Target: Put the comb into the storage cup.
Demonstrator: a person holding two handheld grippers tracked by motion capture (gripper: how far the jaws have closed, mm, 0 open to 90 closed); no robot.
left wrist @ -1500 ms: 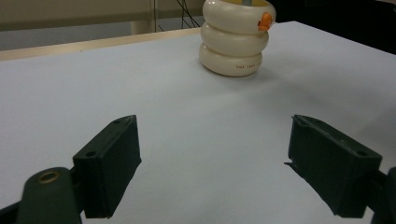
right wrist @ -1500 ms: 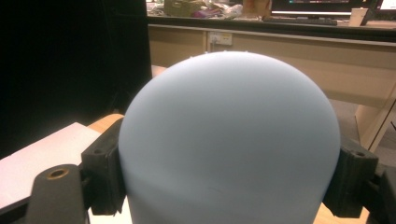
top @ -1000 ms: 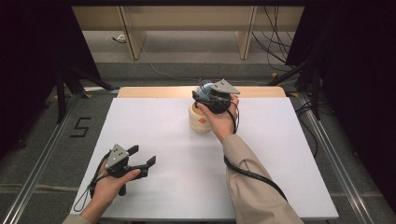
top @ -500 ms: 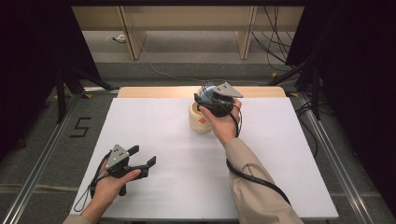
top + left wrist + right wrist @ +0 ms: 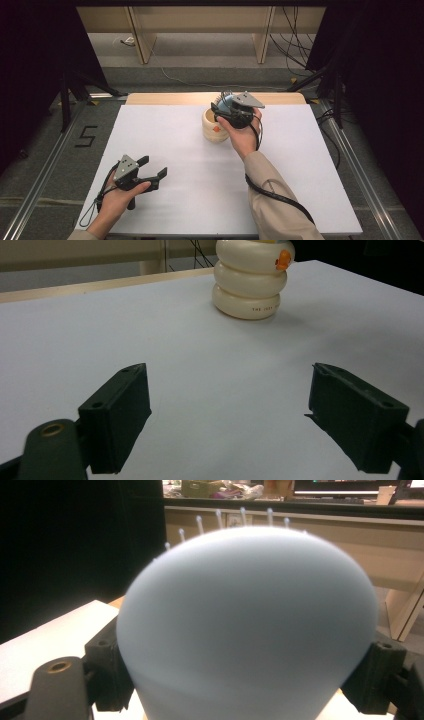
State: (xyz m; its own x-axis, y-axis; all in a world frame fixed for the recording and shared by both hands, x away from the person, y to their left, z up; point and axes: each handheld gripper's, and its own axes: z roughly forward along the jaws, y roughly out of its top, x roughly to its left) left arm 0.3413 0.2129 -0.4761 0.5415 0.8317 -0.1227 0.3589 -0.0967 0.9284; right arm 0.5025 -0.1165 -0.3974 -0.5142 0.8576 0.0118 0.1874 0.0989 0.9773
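High view: my right gripper is up over the cream ringed holder at the far middle of the white table, carrying a pale blue brush with thin bristles. In the right gripper view the brush's rounded blue back sits squarely between the jaws, both pads pressed to its sides, bristles pointing away from the camera. So the grip is wide but closed on the brush.

Step in hand, as I judge it: moving the brush at the holder, either setting it in or lifting it clear; I cannot tell which. It looks just above and slightly behind the holder's rim, touching or not I cannot say.

My left gripper rests near the table's near left, jaws spread with nothing between them; its view sees the holder, with a small orange mark, well ahead.

Next move calls for a slow vertical line over the opening, keeping the holder from tipping.
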